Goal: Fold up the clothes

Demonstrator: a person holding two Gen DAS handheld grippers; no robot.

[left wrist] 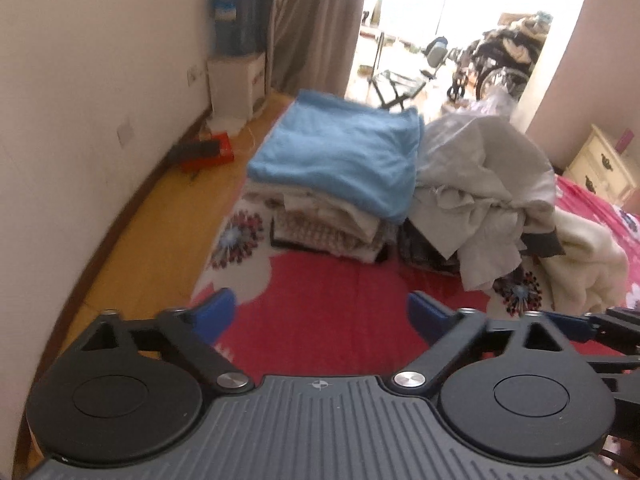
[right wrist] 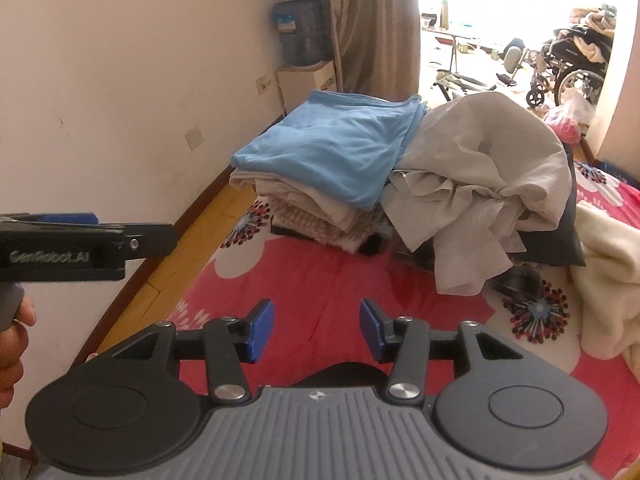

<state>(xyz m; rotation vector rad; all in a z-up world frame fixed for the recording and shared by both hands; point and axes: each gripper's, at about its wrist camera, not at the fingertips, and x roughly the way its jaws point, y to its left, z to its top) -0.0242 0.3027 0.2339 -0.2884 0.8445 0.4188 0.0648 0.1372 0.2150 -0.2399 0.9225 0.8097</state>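
A folded light blue garment (left wrist: 340, 152) (right wrist: 332, 148) tops a stack of folded beige and patterned clothes (left wrist: 332, 220) (right wrist: 316, 208) at the far side of the bed. Right of it lies a rumpled heap of grey clothes (left wrist: 480, 184) (right wrist: 480, 176). My left gripper (left wrist: 320, 312) hovers open and wide over the red floral bedspread (left wrist: 320, 320), nothing between its blue pads. My right gripper (right wrist: 316, 328) is open too, narrower, and empty, well short of the stack. The left gripper's side (right wrist: 80, 240) shows at the left of the right wrist view, held by a hand (right wrist: 12, 340).
A cream blanket (left wrist: 588, 264) (right wrist: 608, 272) lies at the right. The bed's left edge meets wooden floor (left wrist: 152, 216) along a white wall. A water dispenser (left wrist: 236, 60) and a red box (left wrist: 208, 152) stand by the wall. Beyond the doorway are wheelchairs (left wrist: 500, 68). A cream nightstand (left wrist: 600, 164) stands far right.
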